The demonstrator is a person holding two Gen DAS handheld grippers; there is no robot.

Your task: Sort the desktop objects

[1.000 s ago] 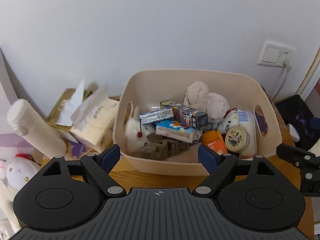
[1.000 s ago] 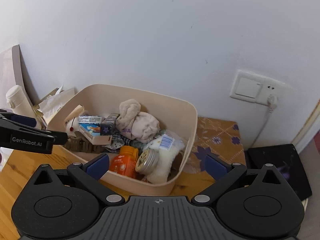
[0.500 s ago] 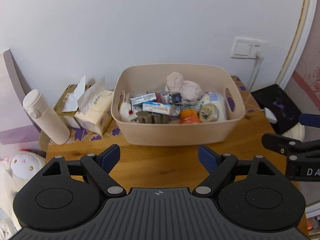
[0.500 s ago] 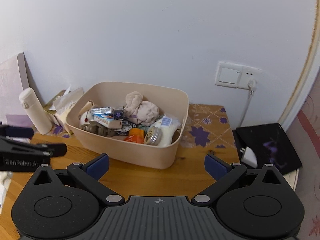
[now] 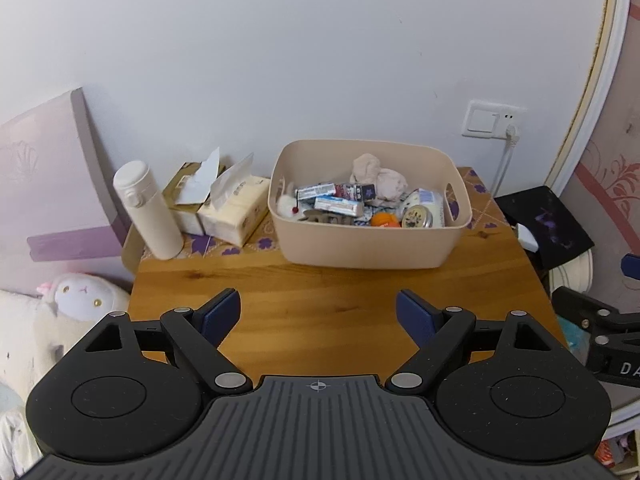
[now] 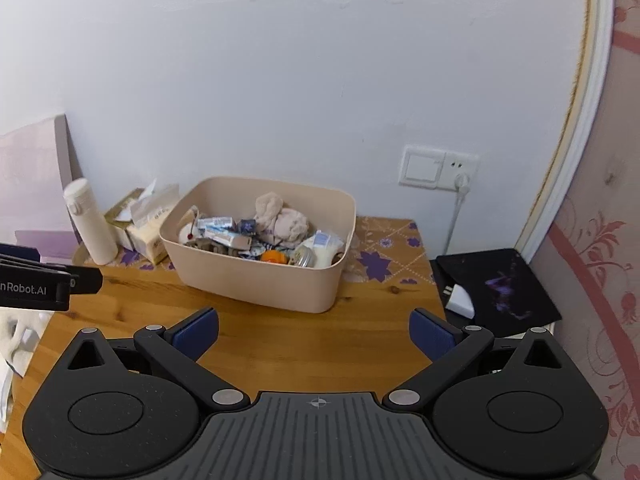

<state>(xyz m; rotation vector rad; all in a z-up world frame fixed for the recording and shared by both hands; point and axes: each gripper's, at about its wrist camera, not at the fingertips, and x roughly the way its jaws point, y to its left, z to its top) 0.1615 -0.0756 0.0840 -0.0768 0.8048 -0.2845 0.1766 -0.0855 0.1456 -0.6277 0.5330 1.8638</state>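
Left gripper [image 5: 319, 312] spread wide, grasping nothing. Right gripper [image 6: 314, 330] likewise, both above the tabletop [image 5: 328, 300]. Beige bin [image 5: 360, 244] sits packed with objects.

"nRobot.AI" in white on left claw [image 6: 50, 282] body, cut at frame edge. "DA" on right claw [image 5: 612, 350] body. Box labels unreadable.

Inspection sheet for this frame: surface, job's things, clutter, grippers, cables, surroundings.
Surface: wooden table, patterned cloth at the back.
Job's things: beige bin holding small boxes, an orange bottle, a round tin and a crumpled cloth.
Clutter: white flask and tissue packs left of the bin.
Grippers: left gripper and right gripper open, empty, over the table's near part.
Cables: white cord plugged into the wall socket.
Surroundings: white wall; black pad and plush toy off-table.
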